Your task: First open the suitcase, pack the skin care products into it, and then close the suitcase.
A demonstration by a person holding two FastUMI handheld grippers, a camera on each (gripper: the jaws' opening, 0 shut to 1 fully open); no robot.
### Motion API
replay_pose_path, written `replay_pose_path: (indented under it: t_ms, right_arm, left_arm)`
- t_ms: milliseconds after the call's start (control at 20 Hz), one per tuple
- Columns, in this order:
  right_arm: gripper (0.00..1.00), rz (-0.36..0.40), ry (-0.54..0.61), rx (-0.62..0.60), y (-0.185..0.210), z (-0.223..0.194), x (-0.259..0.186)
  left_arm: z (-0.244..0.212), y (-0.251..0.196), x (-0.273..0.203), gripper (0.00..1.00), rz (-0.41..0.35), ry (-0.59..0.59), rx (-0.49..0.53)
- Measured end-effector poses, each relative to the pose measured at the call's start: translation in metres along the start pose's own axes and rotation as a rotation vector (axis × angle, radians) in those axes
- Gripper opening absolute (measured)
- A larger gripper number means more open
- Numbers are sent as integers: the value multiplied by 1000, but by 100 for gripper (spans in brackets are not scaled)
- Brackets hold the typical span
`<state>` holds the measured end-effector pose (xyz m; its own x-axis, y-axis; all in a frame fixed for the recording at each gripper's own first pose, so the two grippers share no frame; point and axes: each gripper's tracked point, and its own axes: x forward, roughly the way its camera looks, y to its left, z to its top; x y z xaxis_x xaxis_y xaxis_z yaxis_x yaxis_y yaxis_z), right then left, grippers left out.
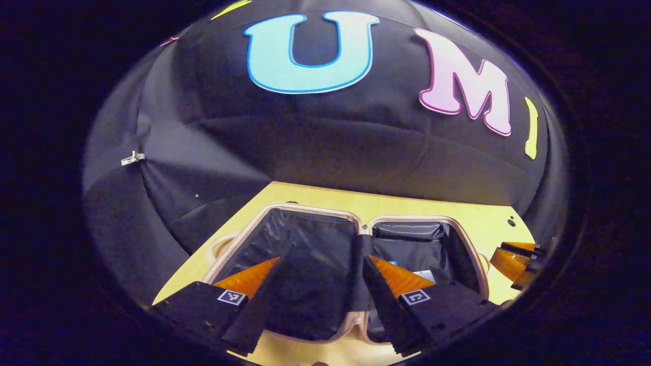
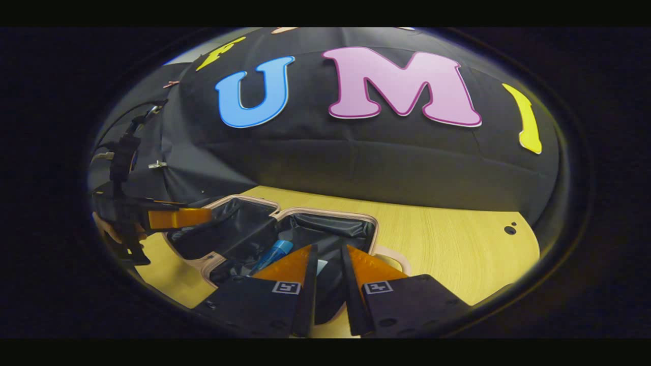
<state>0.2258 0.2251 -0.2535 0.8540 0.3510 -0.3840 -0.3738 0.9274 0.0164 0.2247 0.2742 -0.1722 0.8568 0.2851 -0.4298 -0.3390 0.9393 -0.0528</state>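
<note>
The suitcase (image 1: 310, 208) lies open and flat on the wooden table (image 1: 432, 206), both halves lined in black inside a pale pink rim. My left gripper (image 1: 324, 259) hovers open above its middle hinge, fingers wide apart and holding nothing. A white and blue product (image 1: 423, 276) lies in the right half. In the right gripper view, the suitcase (image 2: 325, 211) holds a blue tube (image 2: 274, 252) and a white item (image 2: 321, 265). My right gripper (image 2: 329, 247) hangs over that half, fingers slightly apart and empty. The left gripper (image 2: 175, 217) shows at the far left.
Bare table (image 2: 457, 244) stretches to the right of the suitcase, with small dark holes (image 2: 509, 230) near its far corner. The black cloth wall rises close behind the table. The right gripper (image 1: 513, 262) pokes in at the right edge of the left gripper view.
</note>
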Motion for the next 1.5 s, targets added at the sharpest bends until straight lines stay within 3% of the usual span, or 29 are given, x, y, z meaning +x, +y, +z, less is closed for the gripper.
replay_pose_path:
  t_ms: [150, 350, 400, 450, 500, 650, 700, 750, 800, 850, 900, 950, 1000, 1050, 1150, 1200, 1250, 1350, 1400, 1500]
  right_arm:
    - [30, 6, -11, -7, 10, 1, -6]
    - [30, 11, -33, -25, 15, 1, -22]
    - [39, 7, -41, -30, 14, 0, -26]
    - [39, 0, -46, -32, 11, -3, -33]
    - [31, 0, -44, -34, 10, -7, -37]
    - [40, -7, -25, -54, 4, -22, -55]
    - [36, -16, -22, -62, 0, -26, -60]
    - [41, -24, -18, -66, -4, -31, -66]
    - [53, -29, -13, -62, -5, -37, -71]
    - [55, -38, -3, -52, -8, -44, -77]
    - [64, -41, 9, -42, -9, -50, -84]
    - [66, -44, 20, -37, -9, -57, -88]
    - [80, -47, 31, -37, -9, -64, -92]
    - [83, -50, 44, -38, -9, -70, -95]
    - [84, -47, 66, -36, -10, -80, -97]
    - [84, -47, 70, -36, -10, -82, -98]
    - [84, -49, 70, -38, -11, -82, -99]
    - [87, -51, 64, -38, -12, -80, -100]
    - [96, -56, 59, -38, -14, -79, -101]
    - [99, -54, 64, -31, -15, -79, -103]
  left_arm:
    - [0, 68, -7, 95, 78, -32, -49]
    - [-4, 142, 13, 95, 127, -11, -132]
    - [-9, 155, 23, 96, 125, 12, -170]
    - [-14, 168, 34, 96, 119, 39, -216]
    - [-19, 176, 45, 96, 101, 59, -277]
    - [-30, 187, 76, 95, 9, 126, -496]
    - [-36, 189, 80, 95, -8, 148, -546]
    - [-41, 197, 90, 95, 3, 166, -574]
    - [-43, 208, 99, 95, 20, 167, -596]
    - [-45, 208, 110, 94, 15, 166, -633]
    - [-45, 206, 116, 86, -4, 171, -682]
    - [-47, 202, 119, 93, -34, 191, -732]
    - [-51, 202, 122, 91, -47, 208, -772]
    - [-56, 201, 126, 89, -64, 225, -801]
    - [-60, 197, 126, 82, -93, 242, -846]
    - [-66, 198, 127, 67, -83, 257, -851]
    - [-68, 199, 121, 60, -79, 263, -845]
    - [-60, 198, 125, 23, -74, 235, -817]
    - [-53, 201, 122, 21, -62, 213, -783]
    - [-42, 202, 111, 15, -41, 188, -694]
